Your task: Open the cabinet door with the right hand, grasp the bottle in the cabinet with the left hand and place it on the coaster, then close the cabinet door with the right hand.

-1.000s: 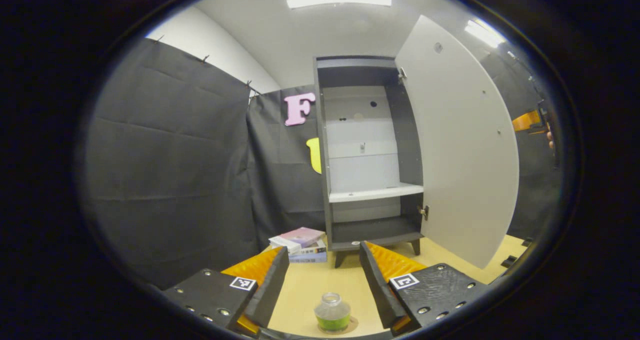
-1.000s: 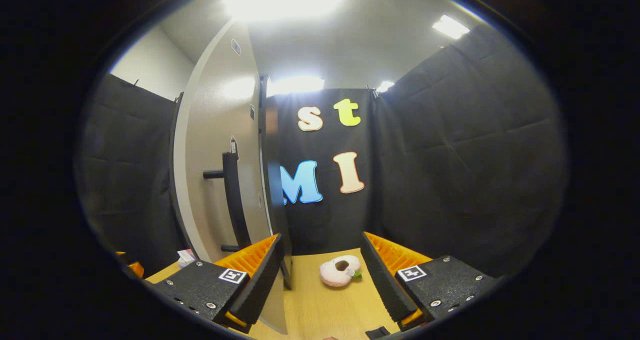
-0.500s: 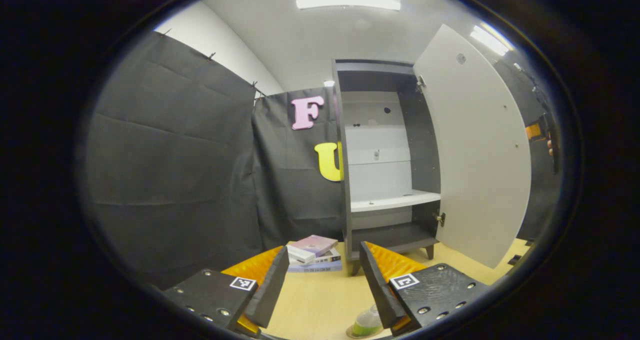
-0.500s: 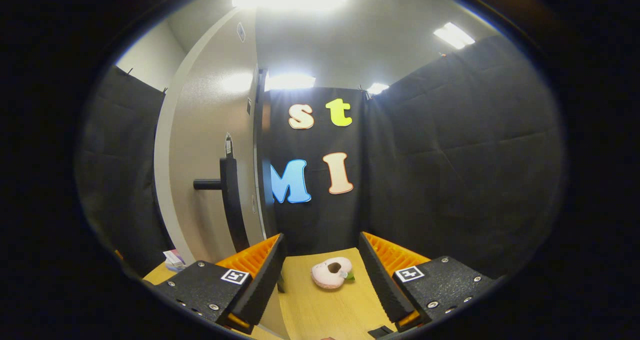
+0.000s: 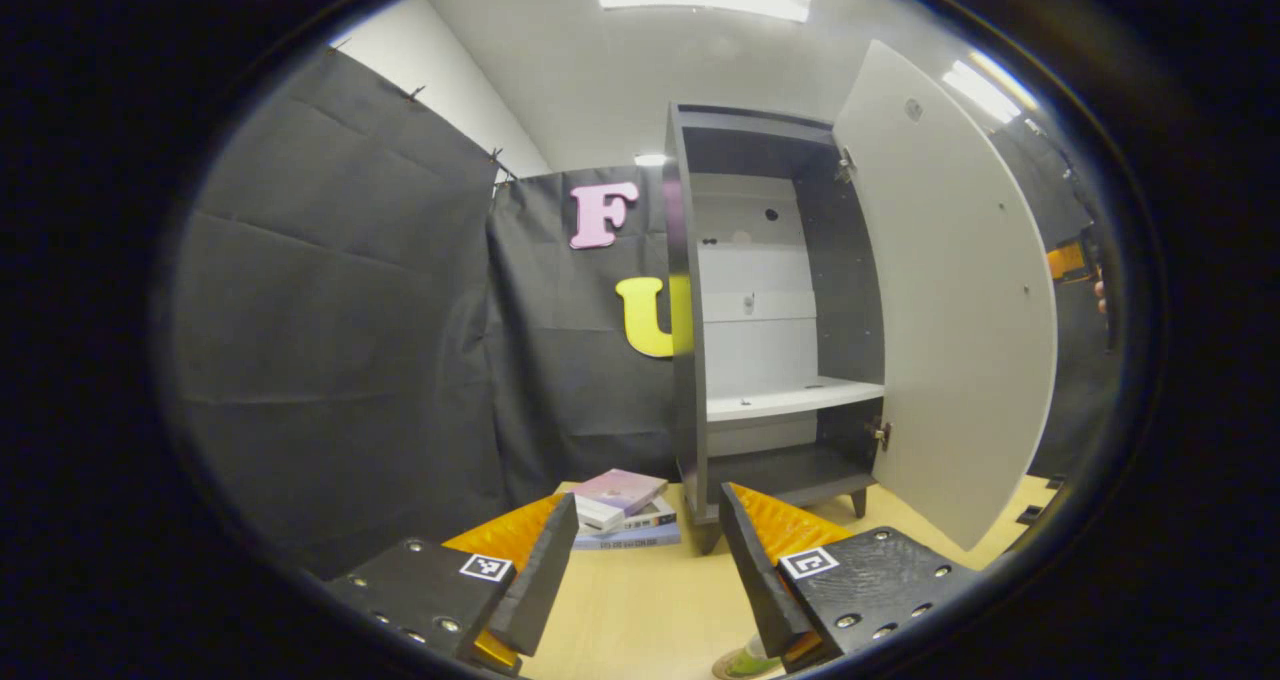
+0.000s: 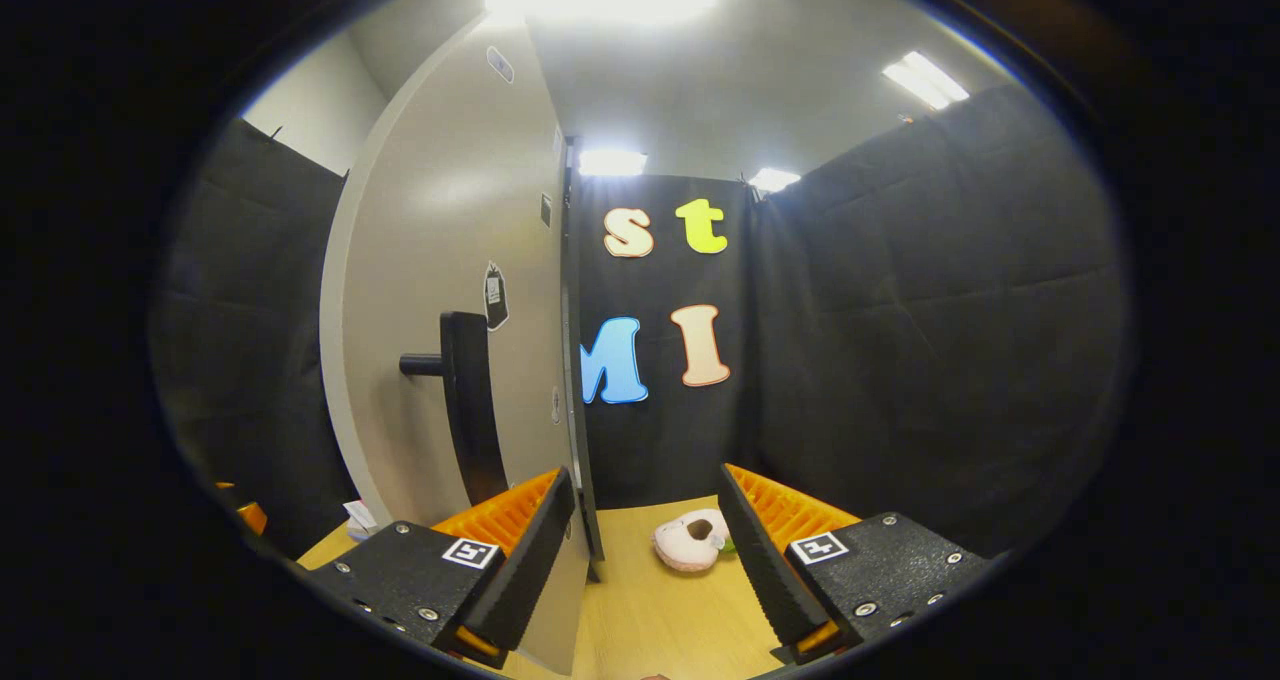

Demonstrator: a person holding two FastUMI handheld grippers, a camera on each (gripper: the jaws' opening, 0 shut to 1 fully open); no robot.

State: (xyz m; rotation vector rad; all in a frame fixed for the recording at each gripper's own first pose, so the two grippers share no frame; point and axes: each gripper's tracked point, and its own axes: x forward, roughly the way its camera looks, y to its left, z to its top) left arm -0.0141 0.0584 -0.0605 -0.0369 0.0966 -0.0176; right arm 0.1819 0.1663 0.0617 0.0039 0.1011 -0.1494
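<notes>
1. Cabinet [image 5: 760, 310]: tall, dark-framed, standing on short legs on the table; pale back panel; one white shelf [image 5: 795, 398] across the lower part, bare apart from a tiny speck; the compartment under it is dark.
2. Cabinet door [image 5: 960, 290]: pale, hinged at the cabinet's right side, swung wide open; in the right gripper view its outer face [image 6: 450, 290] carries a dark vertical bar handle [image 6: 468, 405] on a short post.
3. Table [image 5: 640, 610]: light wood top, bearing the cabinet and the smaller items.
4. Left gripper [image 5: 648, 560]: fingers spread wide, nothing between them; held above the table, pointing toward the open cabinet.
5. Right gripper [image 6: 645, 550]: fingers spread wide, gripping nothing; its left finger lies near the door's lower edge, contact cannot be told; a part of this gripper and the hand holding it appear far off past the door's edge [image 5: 1078, 265].
6. Stack of books [image 5: 622, 508]: lying flat on the table just left of the cabinet's foot; top book pinkish.
7. Plush toy [image 6: 692, 540]: pale pink, ring-like with a dark hollow, on the table ahead of the right gripper.
8. Bottle [image 5: 752, 658]: greenish lower part showing at the bottom edge of the left gripper view, beside the left gripper's right finger, outside the cabinet; it stands on the coaster [image 5: 722, 671], of which a thin brown rim shows.
</notes>
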